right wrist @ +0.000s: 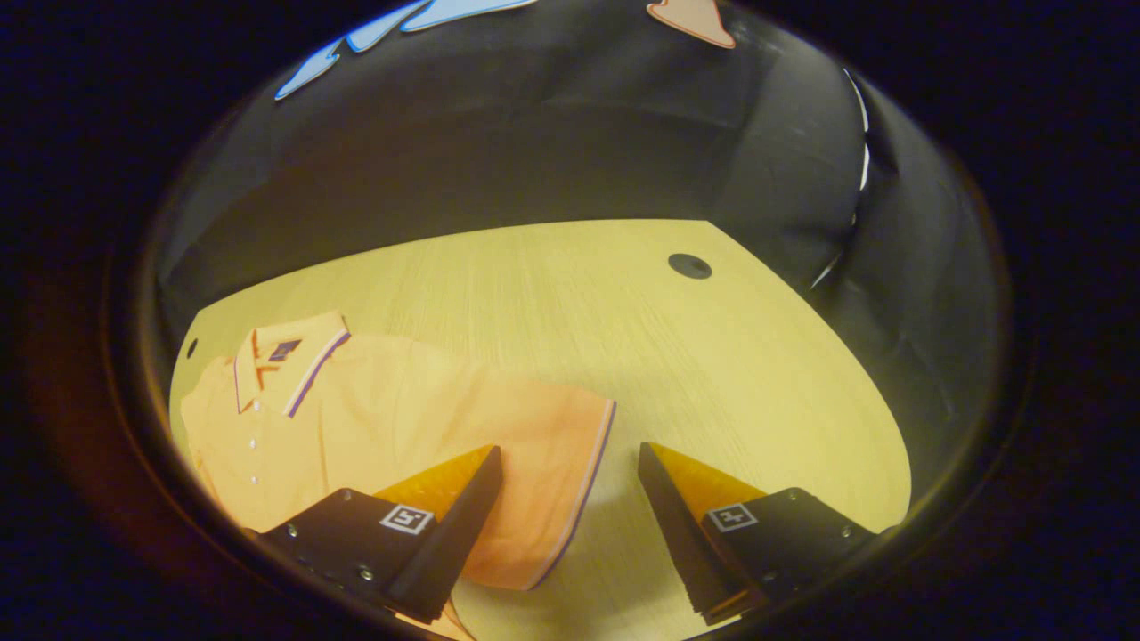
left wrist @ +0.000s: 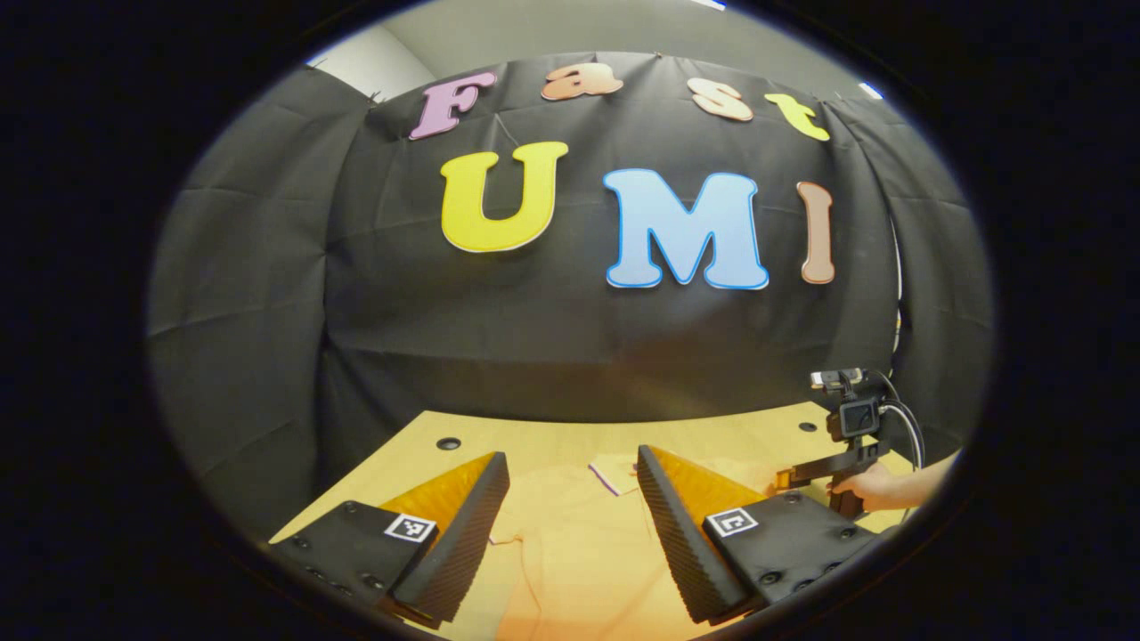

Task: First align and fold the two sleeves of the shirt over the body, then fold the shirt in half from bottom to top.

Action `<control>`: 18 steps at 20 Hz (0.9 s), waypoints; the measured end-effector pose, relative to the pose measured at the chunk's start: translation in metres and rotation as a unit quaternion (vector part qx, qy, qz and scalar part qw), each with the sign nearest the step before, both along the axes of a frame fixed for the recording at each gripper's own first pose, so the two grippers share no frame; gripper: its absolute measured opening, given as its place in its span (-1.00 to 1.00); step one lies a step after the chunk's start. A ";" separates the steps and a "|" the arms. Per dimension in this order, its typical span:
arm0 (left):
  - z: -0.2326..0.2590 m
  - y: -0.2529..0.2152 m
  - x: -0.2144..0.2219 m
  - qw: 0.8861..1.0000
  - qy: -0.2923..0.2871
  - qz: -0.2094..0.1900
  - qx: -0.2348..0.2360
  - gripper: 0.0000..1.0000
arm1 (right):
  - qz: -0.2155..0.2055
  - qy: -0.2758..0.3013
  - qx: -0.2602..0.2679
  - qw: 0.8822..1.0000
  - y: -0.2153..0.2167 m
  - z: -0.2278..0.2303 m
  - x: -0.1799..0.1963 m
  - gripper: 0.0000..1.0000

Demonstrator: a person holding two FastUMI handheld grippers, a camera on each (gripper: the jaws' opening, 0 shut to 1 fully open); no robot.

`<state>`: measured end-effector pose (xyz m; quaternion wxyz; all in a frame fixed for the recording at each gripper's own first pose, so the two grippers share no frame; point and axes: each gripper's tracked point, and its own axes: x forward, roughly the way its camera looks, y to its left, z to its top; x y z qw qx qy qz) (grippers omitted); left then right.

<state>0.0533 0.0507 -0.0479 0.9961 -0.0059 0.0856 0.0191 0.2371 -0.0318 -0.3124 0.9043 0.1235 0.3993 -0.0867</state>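
The orange polo shirt (right wrist: 392, 418) lies flat on the pale wooden table (right wrist: 623, 320), front up, its collar (right wrist: 285, 361) pointing to the far left in the right gripper view and 1 short sleeve (right wrist: 552, 472) spread out toward the bare wood, its striped cuff edge running down between that tool's 2 fingers. The right gripper (right wrist: 570, 499) hangs low over that cuff with its jaws spread wide, holding nothing; from here I cannot tell whether either finger touches the cloth. The left gripper (left wrist: 570, 507) is likewise wide open and empty, poised over the shirt body (left wrist: 570, 552), with the collar (left wrist: 614, 472) just beyond it. In the left gripper view the other tool and the hand (left wrist: 868, 488) holding it show far to the right, near the table's edge. The shirt looks like a light, soft knit: it will drape and sag the instant it is lifted, and a loose pinch could slip off or drag the whole garment across the smooth tabletop. I would judge the sleeve fold has not begun, since this sleeve is lying fully outward. The sensible place to take hold seems to be the cuff hem, where the banded edge is doubled and firmer, pinching through both layers, while the left tool takes the matching sleeve on its side so the 2 fold in evenly.
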 end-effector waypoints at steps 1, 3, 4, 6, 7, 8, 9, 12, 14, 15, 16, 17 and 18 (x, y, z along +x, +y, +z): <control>-0.001 0.000 -0.001 1.000 0.001 0.002 0.000 0.89 | 0.000 -0.001 0.006 1.000 -0.001 0.001 0.002 0.92; -0.001 0.001 -0.003 1.000 0.001 0.006 -0.002 0.89 | -0.001 -0.004 0.010 1.000 0.001 -0.001 0.005 0.89; -0.002 0.001 -0.004 1.000 0.002 0.007 -0.004 0.89 | 0.002 -0.004 0.018 1.000 0.007 -0.001 0.005 0.89; -0.002 0.002 -0.005 1.000 0.002 0.010 -0.006 0.89 | 0.000 -0.004 0.030 1.000 0.010 -0.001 0.008 0.55; -0.002 0.001 -0.006 1.000 0.002 0.011 -0.006 0.89 | -0.002 -0.002 0.034 0.999 0.011 -0.001 0.007 0.43; -0.002 0.001 -0.007 1.000 0.002 0.012 -0.006 0.89 | -0.008 0.001 0.039 0.999 0.011 -0.002 0.006 0.19; -0.001 0.001 -0.008 1.000 0.000 0.013 -0.006 0.89 | -0.010 0.003 0.046 0.999 0.011 0.001 0.007 -0.26; -0.001 0.003 -0.013 1.000 -0.001 0.019 -0.008 0.89 | -0.009 0.002 0.062 0.998 0.014 0.001 0.007 -0.68; -0.002 0.005 -0.016 1.000 0.001 0.023 -0.012 0.89 | -0.001 -0.006 0.067 0.998 0.017 0.003 0.010 -0.94; -0.003 0.006 -0.018 1.000 0.002 0.024 -0.015 0.89 | 0.005 -0.007 0.057 0.998 0.015 0.006 0.011 -0.94; -0.003 0.007 -0.019 1.000 0.003 0.026 -0.017 0.90 | 0.013 -0.016 0.050 0.999 0.014 0.010 0.010 -0.95; -0.003 0.007 -0.020 0.999 0.003 0.027 -0.018 0.89 | 0.018 -0.028 0.041 0.999 0.014 0.018 0.014 -0.94; -0.003 0.007 -0.021 0.999 0.001 0.027 -0.018 0.89 | 0.026 -0.042 0.035 0.998 0.018 0.031 0.014 -0.95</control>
